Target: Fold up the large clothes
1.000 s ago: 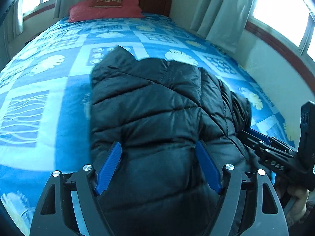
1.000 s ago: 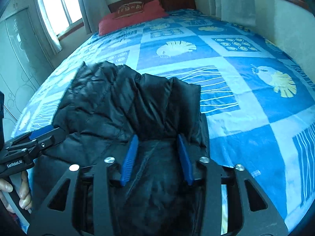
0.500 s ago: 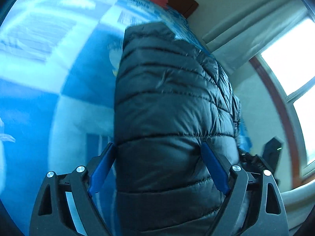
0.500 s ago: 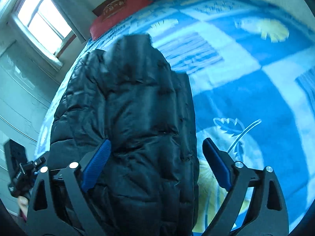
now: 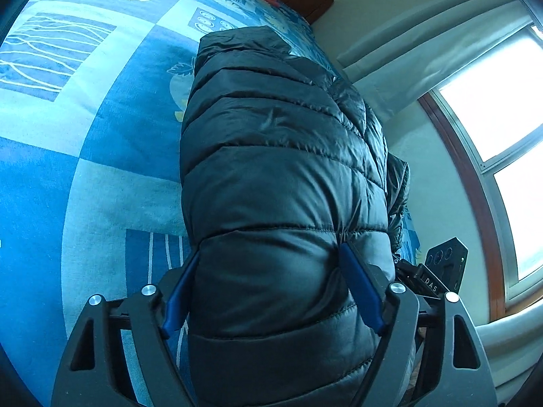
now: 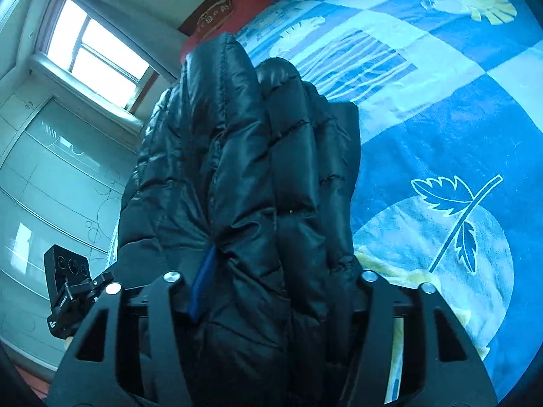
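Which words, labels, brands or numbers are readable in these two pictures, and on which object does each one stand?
"DAS": white letters on the black body of the right gripper, seen from the left wrist view; any letters before them are hidden.
Small white marks on the black body of the left gripper, in the right wrist view: too small to read.
Pale emblem on the red pillow: too blurred to read.
Black puffer jacket: no readable text.

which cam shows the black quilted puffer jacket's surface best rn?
Left wrist: the black quilted puffer jacket shows a broad, evenly lit panel with clear stitch lines. Right wrist shows it bunched and dark, hiding one fingertip.
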`<act>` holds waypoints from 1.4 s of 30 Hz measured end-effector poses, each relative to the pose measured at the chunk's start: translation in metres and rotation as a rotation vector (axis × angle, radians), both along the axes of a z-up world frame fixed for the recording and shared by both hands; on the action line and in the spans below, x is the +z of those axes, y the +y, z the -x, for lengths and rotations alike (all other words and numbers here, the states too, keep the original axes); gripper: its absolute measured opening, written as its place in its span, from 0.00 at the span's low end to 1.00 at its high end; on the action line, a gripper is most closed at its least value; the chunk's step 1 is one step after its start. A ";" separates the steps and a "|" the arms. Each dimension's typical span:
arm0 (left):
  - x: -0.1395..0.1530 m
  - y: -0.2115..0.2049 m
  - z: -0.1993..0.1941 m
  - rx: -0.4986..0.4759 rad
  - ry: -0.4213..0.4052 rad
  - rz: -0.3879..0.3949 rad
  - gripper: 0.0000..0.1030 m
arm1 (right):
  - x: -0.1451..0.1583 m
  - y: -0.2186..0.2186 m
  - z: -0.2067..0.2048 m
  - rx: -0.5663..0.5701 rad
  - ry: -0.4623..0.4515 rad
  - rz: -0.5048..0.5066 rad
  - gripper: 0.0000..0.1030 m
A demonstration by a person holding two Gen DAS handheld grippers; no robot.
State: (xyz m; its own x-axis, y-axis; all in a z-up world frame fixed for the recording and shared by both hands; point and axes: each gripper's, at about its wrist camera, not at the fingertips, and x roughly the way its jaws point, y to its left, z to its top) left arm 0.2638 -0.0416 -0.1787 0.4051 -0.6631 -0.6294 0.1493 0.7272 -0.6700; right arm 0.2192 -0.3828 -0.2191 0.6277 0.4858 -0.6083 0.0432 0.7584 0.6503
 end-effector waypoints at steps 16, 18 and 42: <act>0.016 0.060 0.005 0.070 -0.053 0.031 0.64 | 0.027 0.061 0.001 0.036 -0.101 -0.062 0.36; 0.018 0.078 0.005 0.091 -0.058 0.025 0.64 | 0.027 0.079 -0.008 0.058 -0.101 -0.075 0.36; 0.014 0.170 0.011 0.259 -0.059 0.115 0.75 | 0.040 0.129 -0.042 0.096 -0.075 -0.008 0.71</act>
State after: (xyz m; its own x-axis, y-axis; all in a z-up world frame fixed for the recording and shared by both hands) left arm 0.2531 0.1288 -0.1652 0.6042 -0.5981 -0.5265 0.0097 0.6662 -0.7457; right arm 0.2616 -0.2535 -0.1790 0.6217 0.5507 -0.5570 -0.0787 0.7515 0.6551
